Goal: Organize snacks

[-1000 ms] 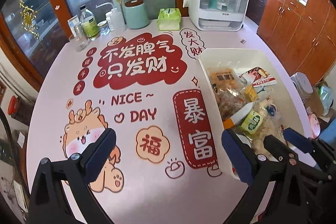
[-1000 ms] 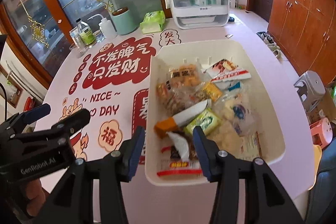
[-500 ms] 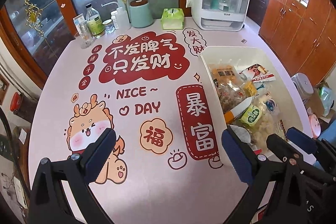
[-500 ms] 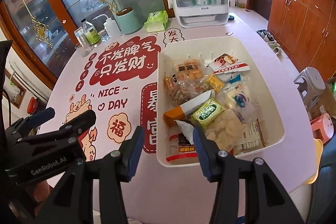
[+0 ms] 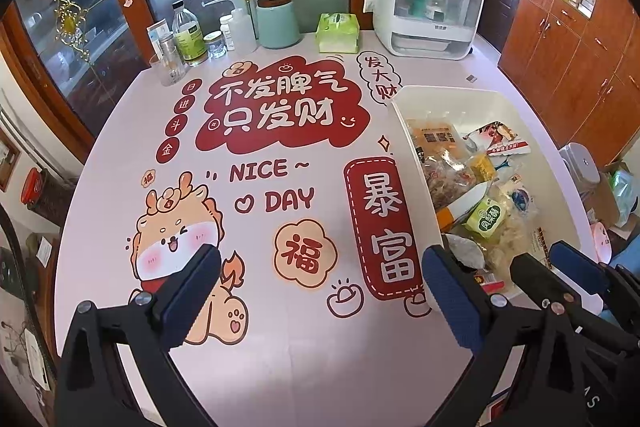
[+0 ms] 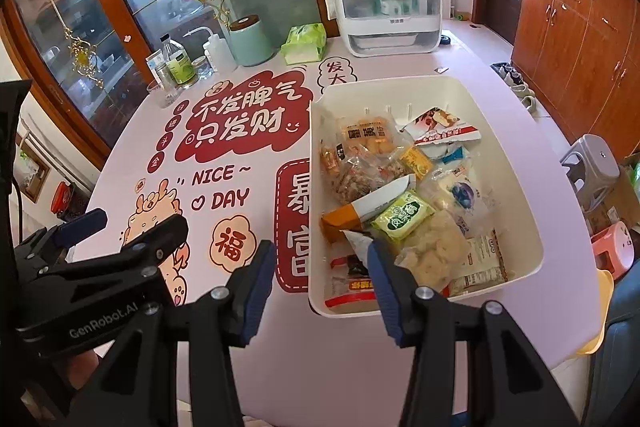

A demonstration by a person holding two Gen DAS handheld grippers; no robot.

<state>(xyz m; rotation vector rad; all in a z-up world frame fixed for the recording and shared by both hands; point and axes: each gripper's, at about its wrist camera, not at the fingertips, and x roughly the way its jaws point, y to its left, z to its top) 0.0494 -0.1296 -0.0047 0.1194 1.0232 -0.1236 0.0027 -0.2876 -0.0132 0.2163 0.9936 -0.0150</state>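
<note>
**Snacks all sitting in the bin, both hand-held grippers hanging empty**

Right hand-held gripper (image 6: 322, 281): fingers spread apart, gripping nothing, hovering over the near-left corner of the white bin (image 6: 516, 163). Left hand-held gripper (image 5: 320, 291): also wide apart and empty, hanging over the printed surface (image 5: 280, 347), bin sitting at its 3 o'clock.

Snacks are lying loose in a heap inside the bin; none showing on the surface outside it. That is fitting either a pile waiting to be sorted out or one already gathered in, so not calling a move.

Handling, my read:
- Orange-and-white stick pack (image 6: 366, 203), bin centre: stiffest item there, lying on top, diagonal. Pinching across the narrow width mid-length is looking like the cleanest grab.
- Green sachet (image 6: 402, 214), at 3 o'clock from the stick's orange end: light, flat, glossy film, likely slipping. Going for an edge seam.
- Clear bag of pale puffed pieces (image 6: 434, 251), at 5 o'clock of the sachet: soft, bulky, crushable. Taking the film at a corner, light squeeze.
- Red-and-white pouch (image 6: 440, 131), far side at 12 o'clock: already torn open, contents possibly spilling; keeping the mouth up.

Everything is overlapping, so lifting one pack is probably dragging its neighbours.
</note>
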